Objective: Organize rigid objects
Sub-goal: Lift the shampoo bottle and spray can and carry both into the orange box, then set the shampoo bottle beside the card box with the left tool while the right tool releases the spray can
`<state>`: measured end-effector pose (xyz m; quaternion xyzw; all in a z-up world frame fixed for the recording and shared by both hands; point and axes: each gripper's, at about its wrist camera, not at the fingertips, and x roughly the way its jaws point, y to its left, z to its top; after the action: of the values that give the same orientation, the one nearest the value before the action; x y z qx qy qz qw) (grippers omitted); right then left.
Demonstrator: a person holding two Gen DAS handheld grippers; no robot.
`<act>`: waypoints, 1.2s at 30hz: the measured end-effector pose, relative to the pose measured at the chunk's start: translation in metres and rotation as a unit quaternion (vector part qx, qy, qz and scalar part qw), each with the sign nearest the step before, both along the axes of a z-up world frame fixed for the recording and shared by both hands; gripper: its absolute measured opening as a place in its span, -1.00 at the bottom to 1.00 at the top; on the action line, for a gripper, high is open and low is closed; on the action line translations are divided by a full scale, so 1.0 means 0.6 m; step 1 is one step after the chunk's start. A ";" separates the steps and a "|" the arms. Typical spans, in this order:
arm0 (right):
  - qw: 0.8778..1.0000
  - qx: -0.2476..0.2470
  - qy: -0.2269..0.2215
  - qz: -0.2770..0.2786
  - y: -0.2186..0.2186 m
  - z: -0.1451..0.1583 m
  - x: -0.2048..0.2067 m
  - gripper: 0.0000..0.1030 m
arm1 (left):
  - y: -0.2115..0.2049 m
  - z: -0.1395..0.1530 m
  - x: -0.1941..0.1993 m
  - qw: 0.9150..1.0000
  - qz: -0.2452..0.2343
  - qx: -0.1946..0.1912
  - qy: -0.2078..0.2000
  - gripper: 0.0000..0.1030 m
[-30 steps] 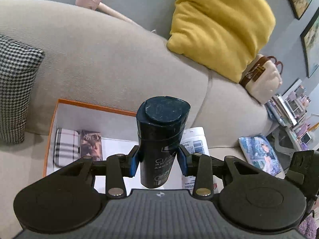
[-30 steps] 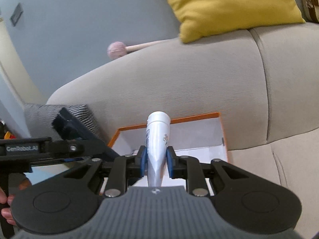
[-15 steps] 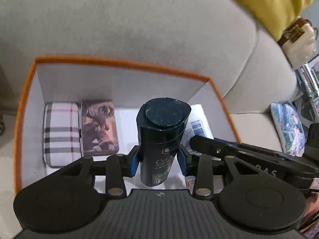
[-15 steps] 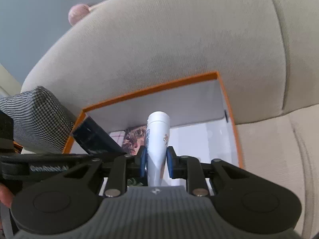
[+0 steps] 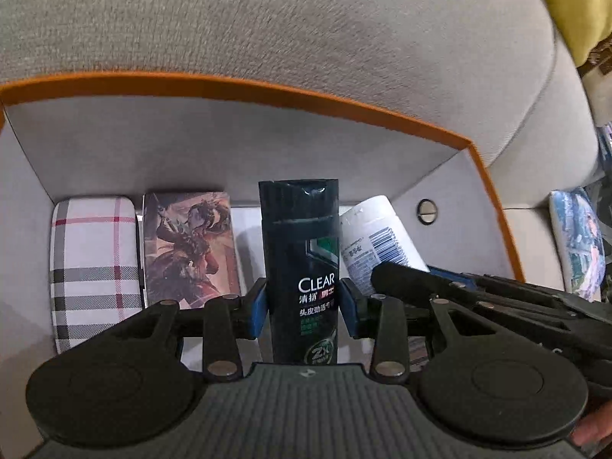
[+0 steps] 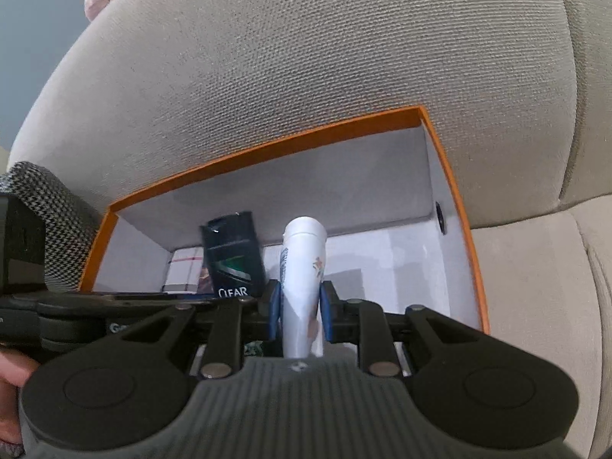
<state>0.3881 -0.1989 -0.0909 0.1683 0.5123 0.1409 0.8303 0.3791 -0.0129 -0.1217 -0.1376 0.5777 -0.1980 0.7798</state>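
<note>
Right now the dark shampoo bottle [image 5: 299,267] is hanging just inside the orange-rimmed box [image 5: 237,90], and the left gripper [image 5: 302,308] is pinching it on both sides with its blue pads. It is looking tall and dark green, almost black, with a flat cap pointing at the back wall of the box and the white word CLEAR on its front. Just to the right of the bottle, the right gripper [image 6: 297,308] is squeezing a white tube [image 6: 304,287] with small flower marks, wide at its far end and thin where the pads are holding it. Left of the bottle, a picture case [image 5: 189,246] and a checked case [image 5: 93,264] are lying flat side by side on the box floor. Right of the bottle, a white bottle with a barcode [image 5: 376,244] is lying by the side wall. The box is sitting on a beige sofa [image 5: 287,26], right against its back cushion. I think things could go wrong because the two grippers are working so close together; they could be bumping each other. The gap left for the bottle is looking narrow, so it could be landing on the picture case or tipping over if it is let go too high.
</note>
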 end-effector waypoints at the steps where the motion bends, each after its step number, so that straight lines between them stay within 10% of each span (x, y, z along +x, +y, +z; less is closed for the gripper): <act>1: 1.000 0.000 0.002 -0.002 -0.002 -0.004 -0.002 -0.56 | 0.000 -0.004 0.002 1.000 0.001 0.001 0.003 -0.16; 24: 0.996 -0.019 0.092 -0.011 0.086 -0.037 0.076 -0.55 | 0.037 0.012 -0.010 1.000 0.007 0.014 0.010 -0.30; 36: 0.989 -0.091 0.105 0.048 0.110 -0.048 0.104 -0.21 | 0.008 0.002 -0.014 0.999 -0.023 0.021 0.007 -0.32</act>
<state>0.4503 -0.1327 -0.1197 0.0808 0.6149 0.1152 0.7759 0.3709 -0.0084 -0.1206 -0.1090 0.5900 -0.2026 0.7739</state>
